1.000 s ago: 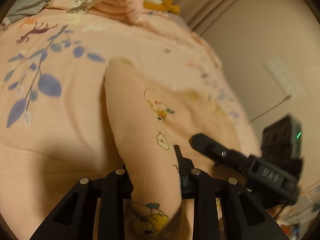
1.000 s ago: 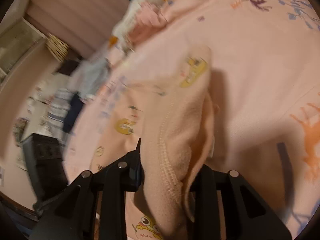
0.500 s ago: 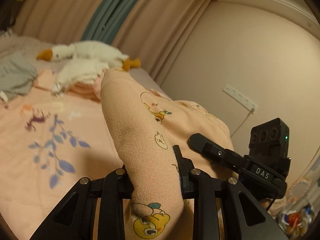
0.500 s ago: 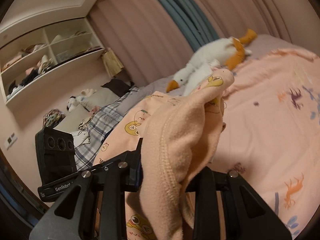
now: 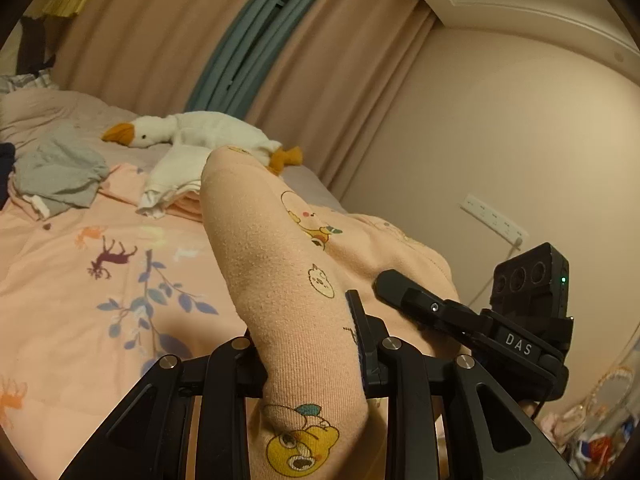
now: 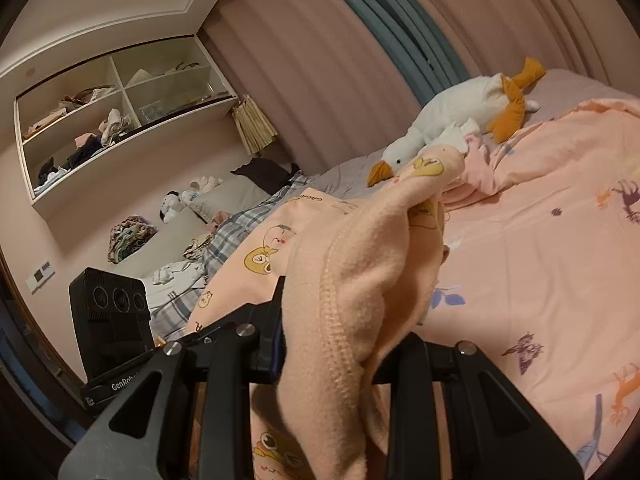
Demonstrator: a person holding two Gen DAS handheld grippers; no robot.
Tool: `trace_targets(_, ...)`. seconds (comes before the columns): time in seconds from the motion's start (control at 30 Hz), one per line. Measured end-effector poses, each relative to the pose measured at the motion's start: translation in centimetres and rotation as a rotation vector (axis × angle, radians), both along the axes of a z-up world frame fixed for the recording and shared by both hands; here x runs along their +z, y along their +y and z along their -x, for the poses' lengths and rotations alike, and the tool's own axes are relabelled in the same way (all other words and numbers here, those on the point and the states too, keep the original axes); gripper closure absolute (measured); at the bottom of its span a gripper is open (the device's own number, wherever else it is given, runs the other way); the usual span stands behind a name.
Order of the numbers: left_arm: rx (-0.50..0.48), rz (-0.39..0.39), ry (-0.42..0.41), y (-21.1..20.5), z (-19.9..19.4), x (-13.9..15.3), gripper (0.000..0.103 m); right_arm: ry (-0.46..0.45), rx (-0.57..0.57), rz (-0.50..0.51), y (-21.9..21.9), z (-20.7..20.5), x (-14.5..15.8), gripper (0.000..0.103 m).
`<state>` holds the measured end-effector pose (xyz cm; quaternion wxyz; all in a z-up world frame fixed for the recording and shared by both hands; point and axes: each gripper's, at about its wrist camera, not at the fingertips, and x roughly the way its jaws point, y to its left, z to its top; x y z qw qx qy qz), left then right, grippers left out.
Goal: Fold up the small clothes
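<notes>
A small peach fleece garment [image 5: 280,264] with cartoon duck prints hangs stretched between both grippers, lifted above the bed. My left gripper [image 5: 312,344] is shut on one end of it. My right gripper [image 6: 336,340] is shut on the other end [image 6: 352,280], whose stitched hem drapes over the fingers. The right gripper [image 5: 460,316] shows in the left wrist view at the lower right. The left gripper [image 6: 120,344] shows in the right wrist view at the lower left. The fingertips of each gripper are covered by cloth.
The bed has a pink printed duvet [image 5: 100,280]. A white plush goose [image 5: 192,132] lies at the back on folded clothes [image 5: 176,196], with a grey garment [image 5: 60,176] to its left. Curtains [image 5: 180,40], a wall socket [image 5: 492,220] and wall shelves [image 6: 112,108] surround the bed.
Both grippers lifted the garment up off the duvet and tilted upward over the last second, so the views went from looking down at the bed to looking across the room.
</notes>
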<state>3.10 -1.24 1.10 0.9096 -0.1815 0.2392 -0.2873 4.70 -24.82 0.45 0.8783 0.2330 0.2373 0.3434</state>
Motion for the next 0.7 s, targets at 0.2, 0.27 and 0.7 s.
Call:
trace_targets(0.2, 0.016, -0.002, 0.015, 1.0, 0.0, -0.4, 0.077, -0.039, -0.012, 0.069, 1.8, 0.3, 0.4, 0.075)
trace_targets(0.27, 0.038, -0.005, 0.027, 1.3, 0.0, -0.8, 0.077, -0.040, -0.022, 0.092, 2.4, 0.4, 0.4, 0.075)
trace_targets(0.7, 0.086, -0.031, 0.043, 2.6, -0.1, -1.5, 0.077, -0.024, -0.003, 0.140, 4.3, -1.1, -0.4, 0.075)
